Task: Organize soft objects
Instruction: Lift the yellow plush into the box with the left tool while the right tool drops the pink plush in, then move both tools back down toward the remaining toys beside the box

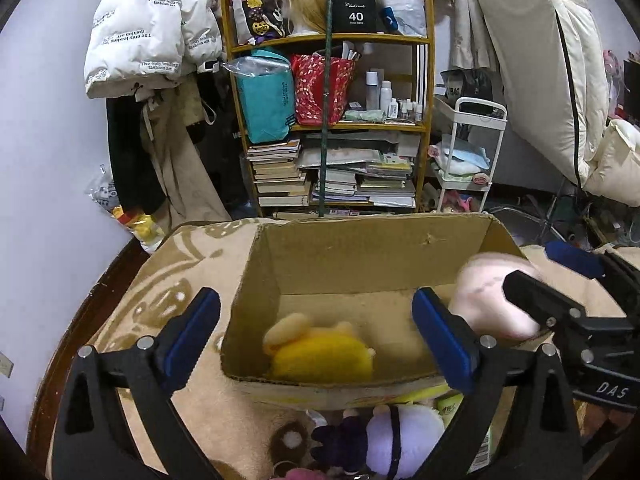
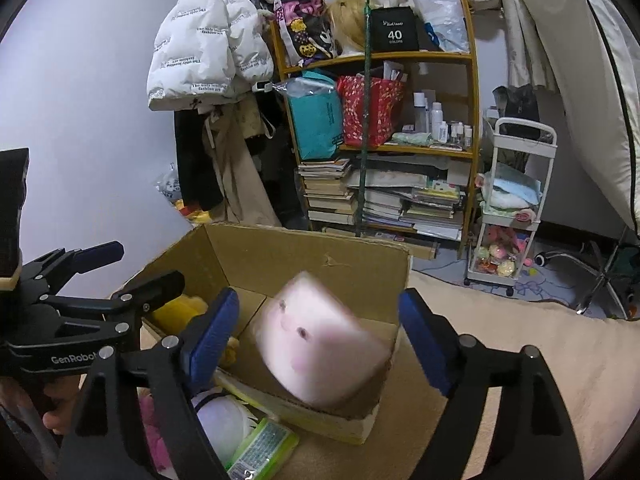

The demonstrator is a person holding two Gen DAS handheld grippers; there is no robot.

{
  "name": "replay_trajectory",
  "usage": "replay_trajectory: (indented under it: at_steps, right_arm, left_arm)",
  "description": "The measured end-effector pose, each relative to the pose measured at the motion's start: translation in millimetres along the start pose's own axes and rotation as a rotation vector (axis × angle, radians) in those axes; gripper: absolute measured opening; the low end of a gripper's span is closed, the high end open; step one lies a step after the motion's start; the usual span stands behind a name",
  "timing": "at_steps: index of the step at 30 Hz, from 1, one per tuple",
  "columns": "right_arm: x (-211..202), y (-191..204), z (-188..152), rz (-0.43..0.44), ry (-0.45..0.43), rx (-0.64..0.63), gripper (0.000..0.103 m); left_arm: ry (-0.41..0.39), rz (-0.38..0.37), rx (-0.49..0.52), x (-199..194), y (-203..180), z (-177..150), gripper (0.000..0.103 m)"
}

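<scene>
Open cardboard box (image 1: 340, 264) sits on a beige patterned blanket (image 1: 176, 292), flaps up, bookshelf (image 1: 332, 120) and hanging clothes behind it. Left gripper (image 1: 316, 336) hangs over the box's near left corner, jaws spread wide, nothing between the blue pads; the box wall and a yellow plush (image 1: 320, 352) lying on the box floor show through the gap. Right gripper (image 2: 320, 340) is aimed into the box from the right side, jaws likewise released and wide. A pink plush (image 2: 324, 344), blocky with small dark eyes, sits in the gap between the right pads but touches neither; it is blurred, tilted, over the box's right half, and whether it rests on the floor of the box cannot be told. From the left wrist view the same pink plush (image 1: 492, 296) shows at the box's right wall, just beside the right gripper's finger (image 1: 536, 296). In front of the box, on the blanket: a lavender plush (image 1: 404, 440), a dark purple one touching it, a green packet (image 2: 260, 452).
</scene>
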State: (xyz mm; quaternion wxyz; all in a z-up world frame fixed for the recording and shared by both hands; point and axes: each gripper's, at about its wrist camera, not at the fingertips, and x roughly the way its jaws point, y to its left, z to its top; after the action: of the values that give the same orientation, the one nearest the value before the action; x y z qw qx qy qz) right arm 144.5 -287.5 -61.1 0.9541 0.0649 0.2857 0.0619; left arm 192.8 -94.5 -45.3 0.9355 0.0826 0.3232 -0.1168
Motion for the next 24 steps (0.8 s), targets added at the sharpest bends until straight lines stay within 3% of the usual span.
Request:
replay_trajectory:
  at_steps: [3,12,24]
  right_arm:
    - [-9,2,-2,-0.005,0.001,0.012,0.092]
    - [-45,9,-7,-0.036,0.007,0.025,0.093]
    - [-89,25,-20,-0.064,0.018,0.051,0.093]
  left_arm:
    - [0.002,0.024,0.021,-8,1,-2,0.096]
    - [0.054,0.048,-0.01,-39,18,-10,0.096]
    - [0.096,0.061,-0.089,-97,43,-47,0.096]
